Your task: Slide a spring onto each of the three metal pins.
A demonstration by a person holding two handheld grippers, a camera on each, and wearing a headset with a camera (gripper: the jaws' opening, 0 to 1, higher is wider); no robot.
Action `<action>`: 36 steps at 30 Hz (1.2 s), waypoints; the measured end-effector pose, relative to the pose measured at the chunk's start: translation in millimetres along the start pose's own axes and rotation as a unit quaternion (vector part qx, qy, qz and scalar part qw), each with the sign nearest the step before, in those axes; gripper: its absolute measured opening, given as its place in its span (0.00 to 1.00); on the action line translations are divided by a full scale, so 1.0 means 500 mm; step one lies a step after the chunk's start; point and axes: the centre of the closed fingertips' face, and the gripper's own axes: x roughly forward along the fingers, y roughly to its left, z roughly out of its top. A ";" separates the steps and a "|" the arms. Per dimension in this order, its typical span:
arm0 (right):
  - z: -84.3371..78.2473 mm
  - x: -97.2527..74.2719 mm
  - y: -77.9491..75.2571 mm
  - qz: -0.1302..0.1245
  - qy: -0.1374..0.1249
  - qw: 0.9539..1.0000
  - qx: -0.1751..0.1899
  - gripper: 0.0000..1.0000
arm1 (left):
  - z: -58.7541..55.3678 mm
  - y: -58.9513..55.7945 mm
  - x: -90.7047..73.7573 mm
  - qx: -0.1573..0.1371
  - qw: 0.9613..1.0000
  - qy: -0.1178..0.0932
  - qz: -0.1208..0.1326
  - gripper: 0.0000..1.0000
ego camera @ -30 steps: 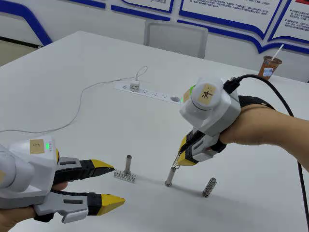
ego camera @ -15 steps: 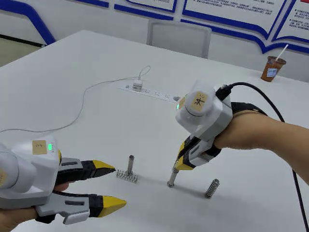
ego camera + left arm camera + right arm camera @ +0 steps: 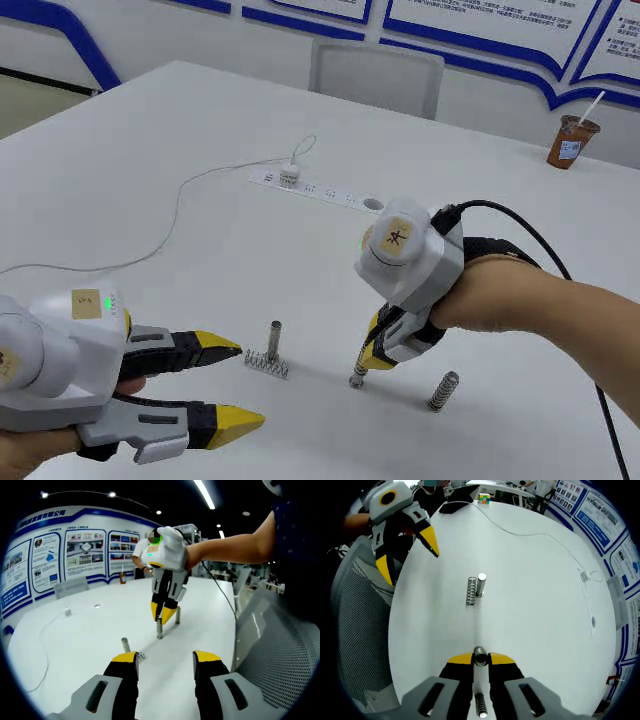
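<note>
Three metal pins [image 3: 274,337] stand on the worktop [image 3: 200,250], with three springs [image 3: 266,362]: one lying flat, one around a pin, the third spring [image 3: 159,627] at the middle pin. There is also one power strip [image 3: 315,188], one cup [image 3: 570,142] with one straw, and one chair [image 3: 375,78].

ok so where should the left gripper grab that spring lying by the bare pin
Pinch the loose spring across its coils at the end nearest the left gripper, coming down from above. It lies flat on the table, and the upright pin stands close behind its other end, so the near end likely gives the jaws more room.
</note>
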 end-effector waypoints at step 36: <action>0.013 -0.001 0.005 -0.011 -0.028 0.999 0.024 0.23 | 0.007 -0.001 0.003 0.004 1.000 0.002 0.000 0.44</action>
